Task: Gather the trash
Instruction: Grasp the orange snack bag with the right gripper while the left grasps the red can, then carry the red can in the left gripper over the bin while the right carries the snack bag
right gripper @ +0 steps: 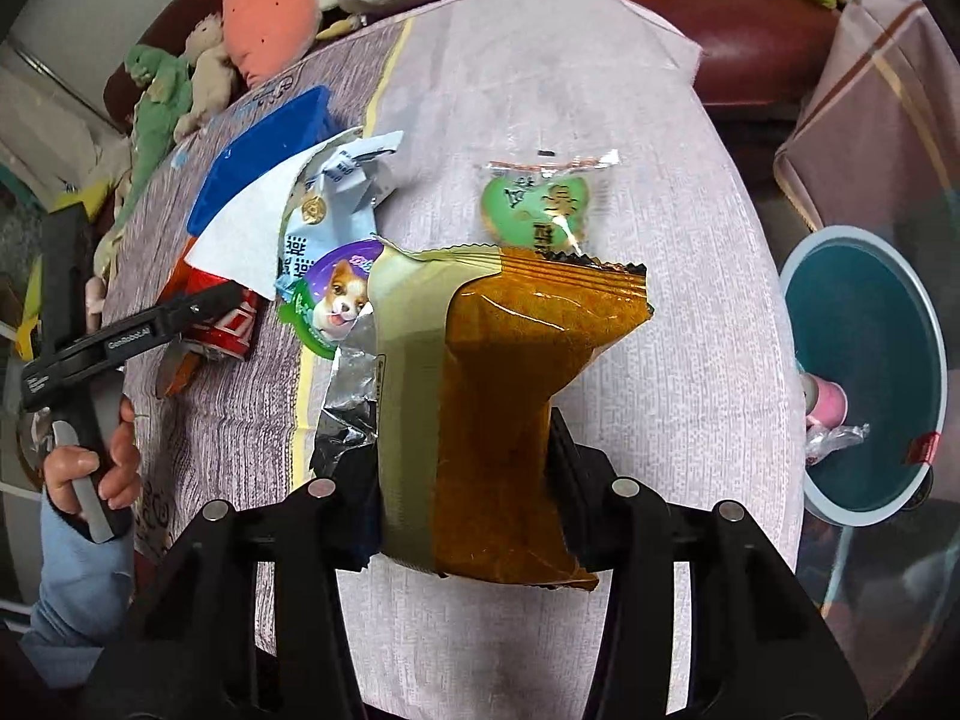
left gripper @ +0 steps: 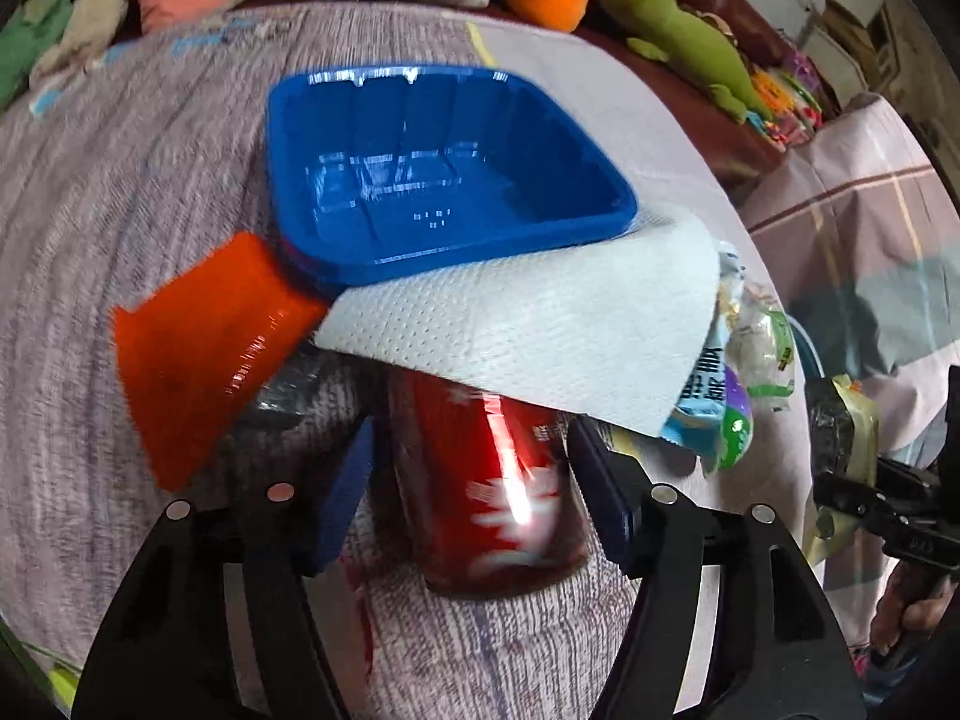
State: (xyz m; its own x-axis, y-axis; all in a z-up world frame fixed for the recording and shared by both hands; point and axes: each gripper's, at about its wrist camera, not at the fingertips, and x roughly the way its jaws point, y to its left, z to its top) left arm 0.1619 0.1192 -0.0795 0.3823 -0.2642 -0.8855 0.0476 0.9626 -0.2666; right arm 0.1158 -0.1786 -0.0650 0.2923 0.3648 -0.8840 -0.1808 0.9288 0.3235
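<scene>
Right now the red can (left gripper: 498, 480) lies on the cloth between the left gripper's (left gripper: 474, 486) fingers, which sit against its sides in a fairly wide grip. Just beyond them a paper towel (left gripper: 528, 330) drapes over the can's far end, with a blue tray (left gripper: 444, 174) behind it. The right gripper (right gripper: 462, 480) is clamped on a brown wrapper (right gripper: 498, 396); a green sweet packet (right gripper: 540, 210) lies beyond it.

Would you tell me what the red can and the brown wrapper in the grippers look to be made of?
Red can: likely thin metal with a glossy printed coat, given the sharp bright glare streak. Brown wrapper: probably plastic film, shiny and creased, with a serrated end and a silvery torn lining.
</scene>
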